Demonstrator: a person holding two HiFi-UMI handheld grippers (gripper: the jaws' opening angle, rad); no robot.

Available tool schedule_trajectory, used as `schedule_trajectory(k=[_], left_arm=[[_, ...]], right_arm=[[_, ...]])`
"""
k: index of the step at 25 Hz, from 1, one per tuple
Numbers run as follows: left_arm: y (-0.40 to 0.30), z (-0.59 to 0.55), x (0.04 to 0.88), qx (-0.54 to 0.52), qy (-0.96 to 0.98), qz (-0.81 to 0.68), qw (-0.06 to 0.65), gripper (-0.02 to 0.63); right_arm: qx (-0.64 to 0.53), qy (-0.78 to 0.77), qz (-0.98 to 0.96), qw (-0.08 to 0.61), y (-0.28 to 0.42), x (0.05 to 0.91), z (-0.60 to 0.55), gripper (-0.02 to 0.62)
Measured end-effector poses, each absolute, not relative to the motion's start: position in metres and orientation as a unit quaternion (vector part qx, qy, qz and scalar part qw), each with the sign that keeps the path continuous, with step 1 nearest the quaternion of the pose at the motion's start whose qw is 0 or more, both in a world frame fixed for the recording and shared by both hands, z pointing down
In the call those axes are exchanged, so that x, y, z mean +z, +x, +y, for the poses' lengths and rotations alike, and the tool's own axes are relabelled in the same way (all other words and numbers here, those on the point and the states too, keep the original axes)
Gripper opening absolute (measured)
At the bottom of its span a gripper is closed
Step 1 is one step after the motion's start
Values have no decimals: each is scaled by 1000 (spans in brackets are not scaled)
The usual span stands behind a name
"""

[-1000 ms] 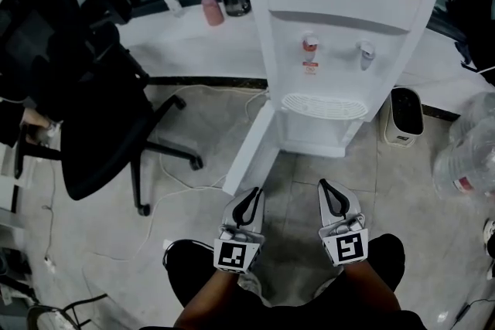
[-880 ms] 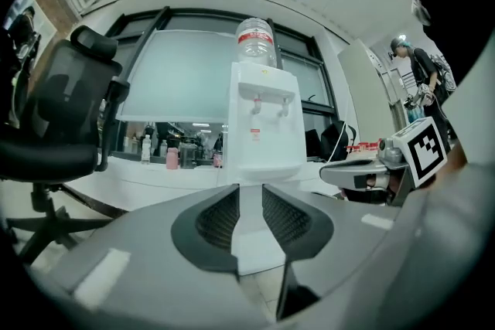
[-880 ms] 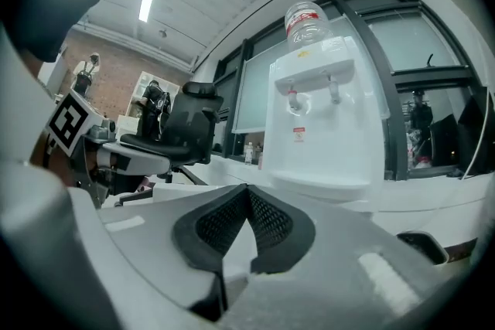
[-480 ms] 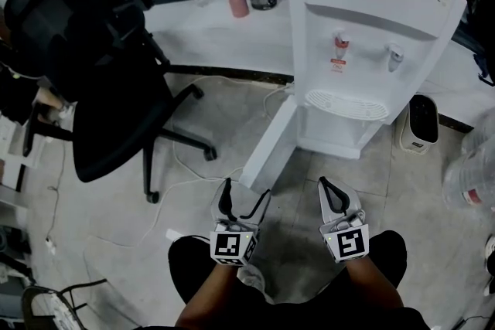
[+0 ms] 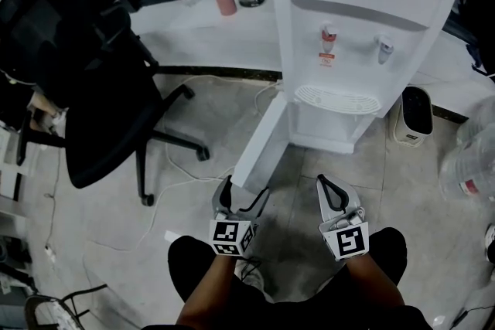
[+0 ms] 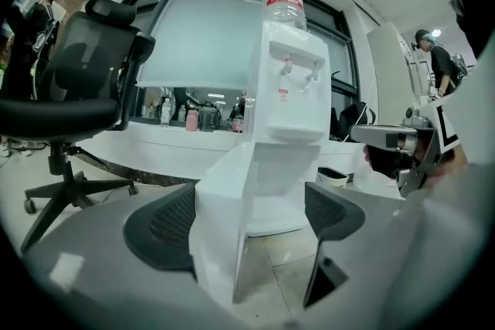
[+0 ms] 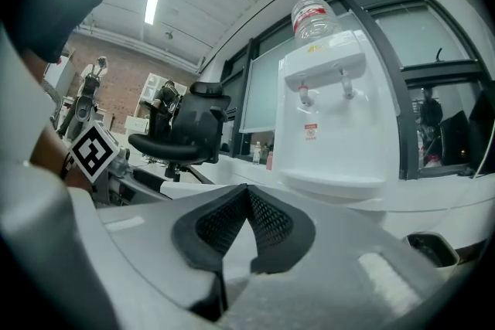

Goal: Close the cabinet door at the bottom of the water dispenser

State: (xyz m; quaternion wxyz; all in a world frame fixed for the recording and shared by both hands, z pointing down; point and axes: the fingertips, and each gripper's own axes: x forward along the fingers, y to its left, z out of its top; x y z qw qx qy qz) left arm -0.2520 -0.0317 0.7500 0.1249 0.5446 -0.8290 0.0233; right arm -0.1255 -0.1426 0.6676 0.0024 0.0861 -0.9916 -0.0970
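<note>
The water dispenser (image 5: 352, 35) stands on the floor in front of a long white surface (image 5: 193, 31). Its bottom cabinet door (image 5: 260, 139) hangs wide open, swung out toward the near left. The left tongs (image 5: 244, 197) sit low at the door's near edge. Their jaws are spreading apart with that edge between them, and the pads are not pressing on it. The right tongs (image 5: 326, 186), just to the right, are clenched tip to tip on nothing. A black office chair (image 5: 97, 112) stands to the left, and a pink cup (image 5: 225, 1) sits on the far surface.
</note>
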Motion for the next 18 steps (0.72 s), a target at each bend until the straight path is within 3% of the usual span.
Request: schedule_trajectory(k=[18], left_arm=[[-208,-46,754,49,594,-796,108,460]], right_arm=[[-105,96,-990,-2,-119,668,-158,3]])
